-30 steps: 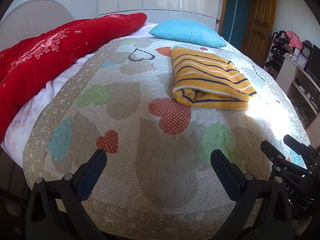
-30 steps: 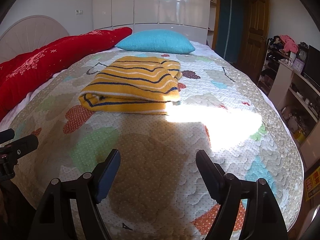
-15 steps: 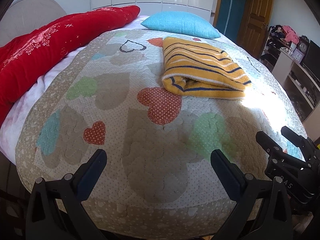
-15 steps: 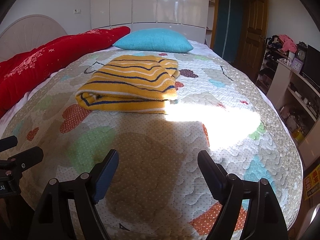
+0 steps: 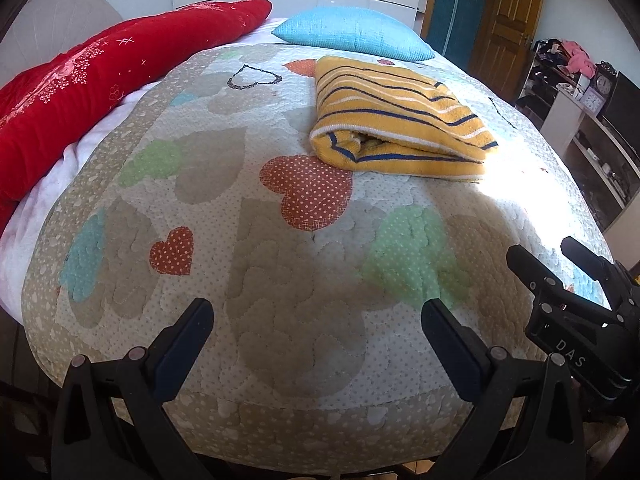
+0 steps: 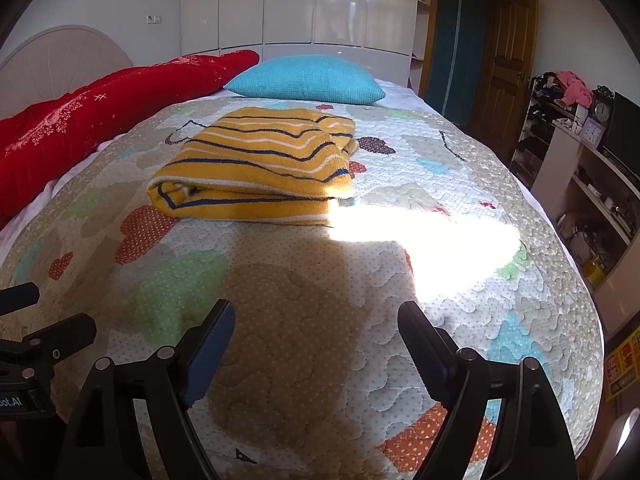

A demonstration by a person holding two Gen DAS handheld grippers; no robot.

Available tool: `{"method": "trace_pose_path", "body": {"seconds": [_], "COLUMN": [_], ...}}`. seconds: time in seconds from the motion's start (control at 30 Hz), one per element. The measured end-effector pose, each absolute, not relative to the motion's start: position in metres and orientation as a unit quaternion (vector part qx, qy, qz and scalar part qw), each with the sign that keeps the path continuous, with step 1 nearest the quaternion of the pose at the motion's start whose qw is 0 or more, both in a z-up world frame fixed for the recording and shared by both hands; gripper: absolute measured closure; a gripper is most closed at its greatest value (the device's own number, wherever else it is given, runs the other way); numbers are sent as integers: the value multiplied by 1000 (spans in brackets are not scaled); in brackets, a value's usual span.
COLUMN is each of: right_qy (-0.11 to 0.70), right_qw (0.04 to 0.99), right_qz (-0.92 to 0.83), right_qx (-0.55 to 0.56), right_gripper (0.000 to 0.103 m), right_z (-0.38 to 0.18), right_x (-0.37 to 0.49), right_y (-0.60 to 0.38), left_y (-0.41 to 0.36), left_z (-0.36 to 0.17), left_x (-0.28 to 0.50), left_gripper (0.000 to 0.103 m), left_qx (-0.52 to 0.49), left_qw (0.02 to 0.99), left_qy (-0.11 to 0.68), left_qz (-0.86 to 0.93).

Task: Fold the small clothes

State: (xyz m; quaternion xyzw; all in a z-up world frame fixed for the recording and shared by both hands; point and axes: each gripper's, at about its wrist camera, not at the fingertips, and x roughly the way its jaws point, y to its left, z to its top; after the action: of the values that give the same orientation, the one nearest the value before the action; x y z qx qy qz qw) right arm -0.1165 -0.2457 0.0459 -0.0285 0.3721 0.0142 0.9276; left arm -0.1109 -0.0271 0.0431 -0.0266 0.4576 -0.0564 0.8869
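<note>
The folded yellow striped sweater (image 6: 256, 166) at the bed's (image 6: 460, 280) middle looks soft and light, best pinched at its near corners, and the left gripper (image 5: 316, 320) and right gripper (image 6: 316, 320) hover empty with jaws wide apart.

White "DAS" shows on the black right gripper (image 5: 576, 280); "ot.AI" on the black left gripper (image 6: 24, 344).

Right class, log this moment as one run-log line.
yellow striped garment: folded on quilt | left hand-held gripper: open, empty | right hand-held gripper: open, empty
</note>
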Motion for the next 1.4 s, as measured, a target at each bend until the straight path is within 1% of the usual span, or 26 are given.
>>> {"method": "trace_pose_path", "body": {"seconds": [1.4], "right_qy": [385], "right_qw": [922], "right_qz": [7], "right_qx": [-27], "right_gripper": [13], "right_z": [34], "right_x": [-115], "right_y": [-248], "left_y": [-34], "left_z": [26], "left_x": [-110], "left_gripper": [0], "left_qx": [-38], "left_qw": [867], "left_qy": [490], "left_qz": [-79]}}
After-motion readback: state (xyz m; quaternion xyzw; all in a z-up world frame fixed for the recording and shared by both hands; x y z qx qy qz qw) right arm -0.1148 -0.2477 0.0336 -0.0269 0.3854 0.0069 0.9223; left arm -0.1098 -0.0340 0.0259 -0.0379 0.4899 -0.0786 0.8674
